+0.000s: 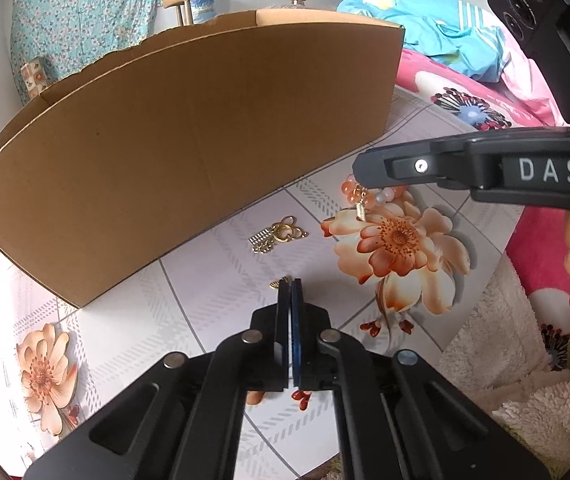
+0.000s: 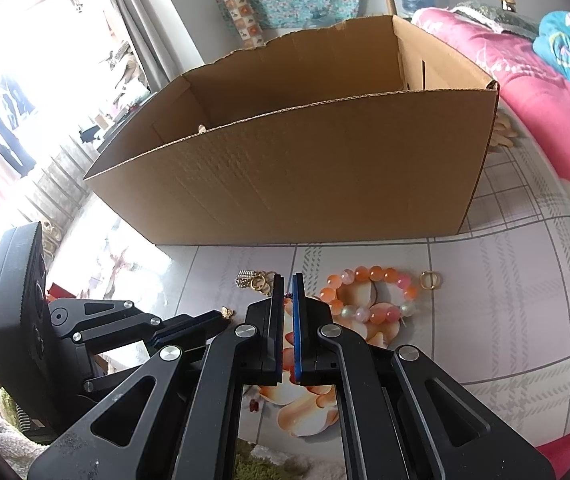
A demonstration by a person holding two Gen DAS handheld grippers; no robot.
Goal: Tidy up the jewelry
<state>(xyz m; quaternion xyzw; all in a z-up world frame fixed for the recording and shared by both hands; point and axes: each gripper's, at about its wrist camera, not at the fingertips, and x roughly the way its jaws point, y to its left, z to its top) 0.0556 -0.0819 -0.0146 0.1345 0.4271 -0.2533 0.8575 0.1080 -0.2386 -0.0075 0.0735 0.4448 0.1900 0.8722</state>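
Filling the upper centre of both views, the open-topped cardboard box (image 2: 293,168) leaves a strip of floral bench (image 2: 505,320) below it. The bead bracelet (image 2: 369,296) lies flat at centre right. Right tool (image 2: 288,280) pressed together, left tool (image 1: 290,282) together on a small gold charm (image 1: 279,282).

Table (image 2: 525,320) under a flowered, tiled cloth. Far: open cardboard box (image 2: 305,184). Near it, left to right: small gold charm (image 2: 227,313), gold pieces (image 2: 255,280), bead bracelet (image 2: 369,294), gold ring (image 2: 429,280).
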